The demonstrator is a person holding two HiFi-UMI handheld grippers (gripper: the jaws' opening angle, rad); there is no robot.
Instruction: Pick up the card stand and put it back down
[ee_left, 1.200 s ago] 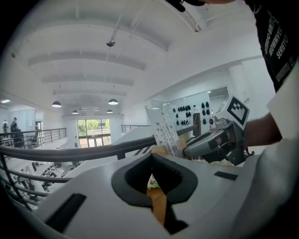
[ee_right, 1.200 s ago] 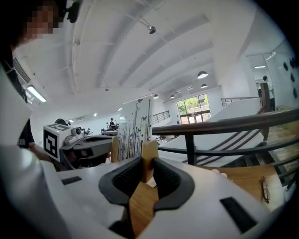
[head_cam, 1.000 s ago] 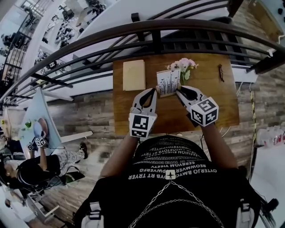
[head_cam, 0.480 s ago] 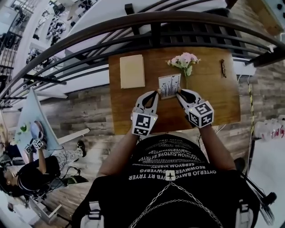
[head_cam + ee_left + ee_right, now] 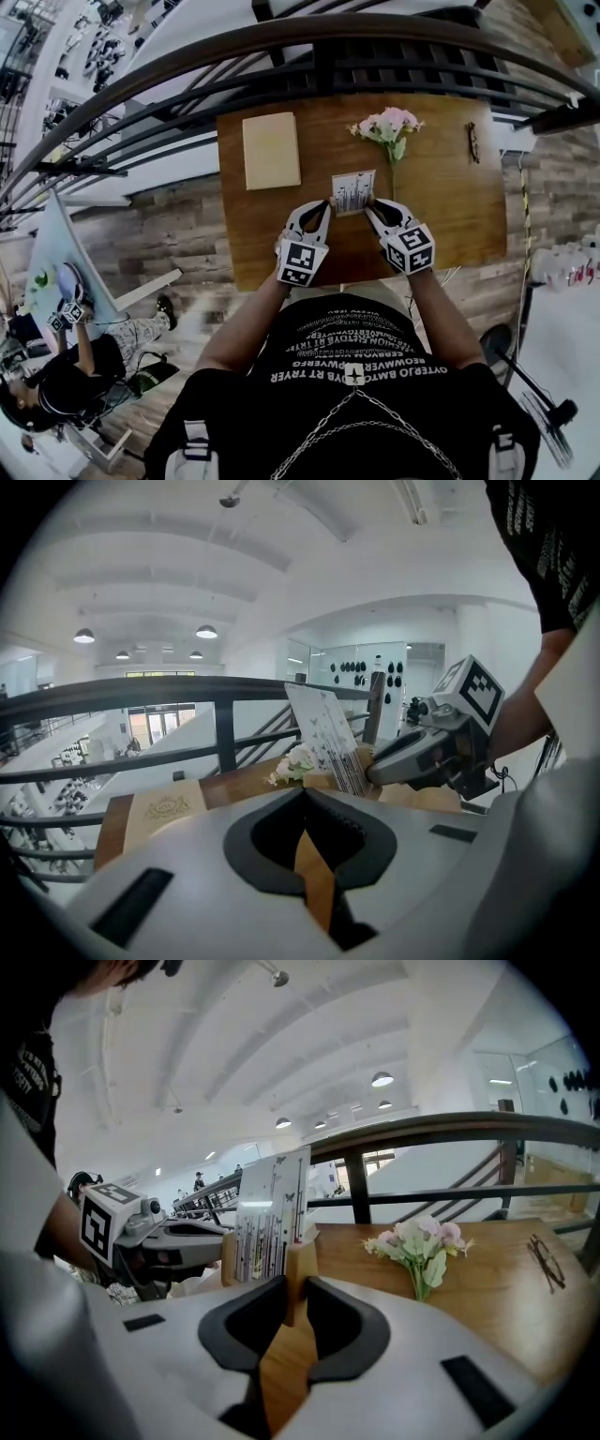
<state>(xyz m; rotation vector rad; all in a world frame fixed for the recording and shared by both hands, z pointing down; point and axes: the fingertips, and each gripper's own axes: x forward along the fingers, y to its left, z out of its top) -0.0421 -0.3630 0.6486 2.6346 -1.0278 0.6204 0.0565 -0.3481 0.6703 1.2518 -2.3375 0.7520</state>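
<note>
Card stand (image 5: 353, 192) is low over the middle of the wooden table (image 5: 441, 216); whether it touches yet, I cannot tell. Left gripper (image 5: 324, 208) and right gripper (image 5: 371, 207) each pinch one end of its wooden base. Lifting seems done; setting down and release remain.

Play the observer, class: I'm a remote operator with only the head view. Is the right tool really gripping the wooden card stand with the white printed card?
Observer: Yes. In the right gripper view the right tool is closed on one end block of the wooden card stand.
Operator: What does its card show?
Observer: Thin dark lines and small butterflies.
Operator: Is the cover of the cream rectangular booklet plain?
Observer: No, the left gripper view shows an ornate emblem on it.
</note>
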